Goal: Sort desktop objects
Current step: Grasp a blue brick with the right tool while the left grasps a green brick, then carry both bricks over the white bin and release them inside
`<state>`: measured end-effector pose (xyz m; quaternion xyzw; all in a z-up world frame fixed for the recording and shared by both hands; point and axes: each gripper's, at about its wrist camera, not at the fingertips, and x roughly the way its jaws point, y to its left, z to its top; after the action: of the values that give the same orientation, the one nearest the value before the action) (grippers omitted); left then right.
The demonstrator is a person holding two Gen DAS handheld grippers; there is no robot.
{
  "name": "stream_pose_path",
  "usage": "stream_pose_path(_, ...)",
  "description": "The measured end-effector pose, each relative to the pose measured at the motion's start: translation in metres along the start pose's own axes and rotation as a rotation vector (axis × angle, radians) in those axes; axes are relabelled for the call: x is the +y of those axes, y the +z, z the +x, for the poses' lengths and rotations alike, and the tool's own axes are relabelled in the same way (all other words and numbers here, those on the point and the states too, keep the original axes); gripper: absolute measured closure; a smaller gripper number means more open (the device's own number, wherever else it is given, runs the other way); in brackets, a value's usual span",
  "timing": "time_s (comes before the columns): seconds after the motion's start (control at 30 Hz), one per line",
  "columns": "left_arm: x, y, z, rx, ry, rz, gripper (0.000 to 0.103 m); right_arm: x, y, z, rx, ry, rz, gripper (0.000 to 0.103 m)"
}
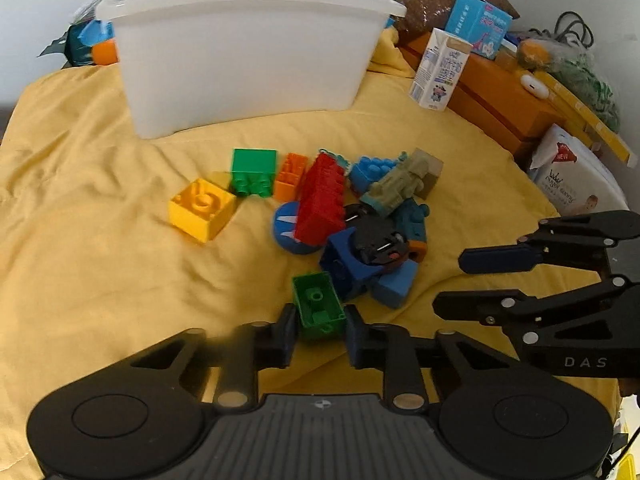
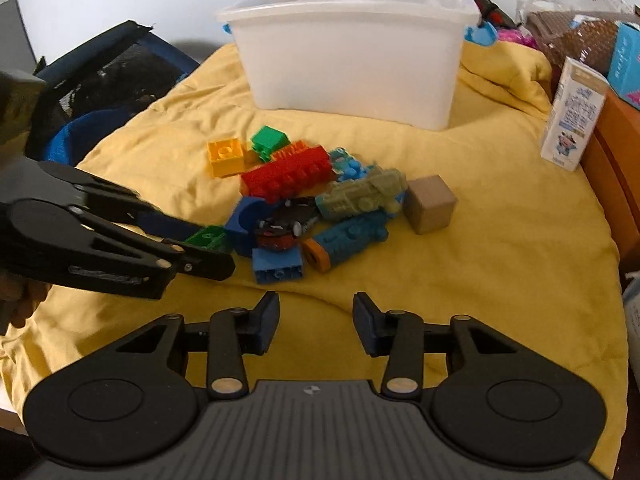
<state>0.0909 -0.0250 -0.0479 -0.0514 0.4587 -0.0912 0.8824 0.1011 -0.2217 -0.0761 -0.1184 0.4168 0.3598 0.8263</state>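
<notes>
Yellow cloth [image 1: 100, 240] is covering the whole work surface, rumpled, with a white plastic bin [image 1: 248, 60] standing at the far side and cartons and packets crowding the edge off to the right. I'm working the left gripper [image 1: 320, 328] right now, and its jaws are pinching a green building block [image 1: 318, 310], hollow underside up, one pad pressing on each side; the block is sitting low on the cloth at the near edge of the pile. Just beyond those jaws I'm seeing the rest of the heap: a dark blue block [image 1: 344, 268] touching the green one, a long red brick [image 1: 322, 200], a yellow brick [image 1: 202, 208] off to the left, another green brick [image 1: 253, 170] and a grey-green toy vehicle [image 1: 400, 184]. My right gripper [image 2: 316, 320] is hovering with its jaws partly apart and nothing between them, only bare cloth, the pile lying ahead of the fingertips. Judging by the heap, the sorting is barely starting; I can't see into the bin, and nearly every toy is waiting on the cloth.
</notes>
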Motion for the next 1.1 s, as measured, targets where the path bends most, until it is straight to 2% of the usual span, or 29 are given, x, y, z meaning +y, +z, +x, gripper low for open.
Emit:
stream_pose_path(0.23,0.015,-0.008,-0.011,-0.008,0.013,-0.028,0.079,0.017,0.011,0.018,-0.004,0.029,-0.053,0.058)
stream_pose_path(0.3,0.016,-0.01,-0.011,-0.009,0.017,-0.033,0.075,0.019,0.013,0.026,0.007,0.024,-0.059,0.059)
stream_pose_path(0.33,0.016,-0.01,-0.009,-0.008,0.024,-0.032,0.068,0.02,0.013,0.03,0.014,0.024,-0.064,0.059)
stream_pose_path(0.4,0.015,-0.01,-0.007,-0.005,0.035,-0.029,0.066,0.02,0.014,0.036,0.022,0.023,-0.076,0.059)
stream_pose_path(0.5,0.015,-0.009,-0.005,-0.012,0.035,-0.022,0.066,0.02,0.016,0.035,0.021,0.022,-0.085,0.068)
stream_pose_path(0.53,0.015,-0.008,-0.005,-0.013,0.029,-0.02,0.066,0.019,0.016,0.034,0.021,0.023,-0.08,0.068)
stream_pose_path(0.6,0.015,-0.008,-0.006,-0.017,0.037,-0.016,0.079,0.016,0.014,0.03,0.017,0.019,-0.069,0.068)
stream_pose_path(0.8,0.013,-0.008,-0.022,-0.067,0.028,0.008,0.079,0.007,0.011,0.008,-0.025,0.024,-0.034,0.068)
stream_pose_path(0.97,0.005,0.015,-0.05,-0.141,0.041,0.052,0.079,-0.003,0.015,-0.017,-0.08,0.029,0.032,0.068)
stream_pose_path(1.1,0.01,0.054,-0.076,-0.215,0.045,0.02,0.079,-0.01,0.043,-0.038,-0.162,0.035,0.078,0.068)
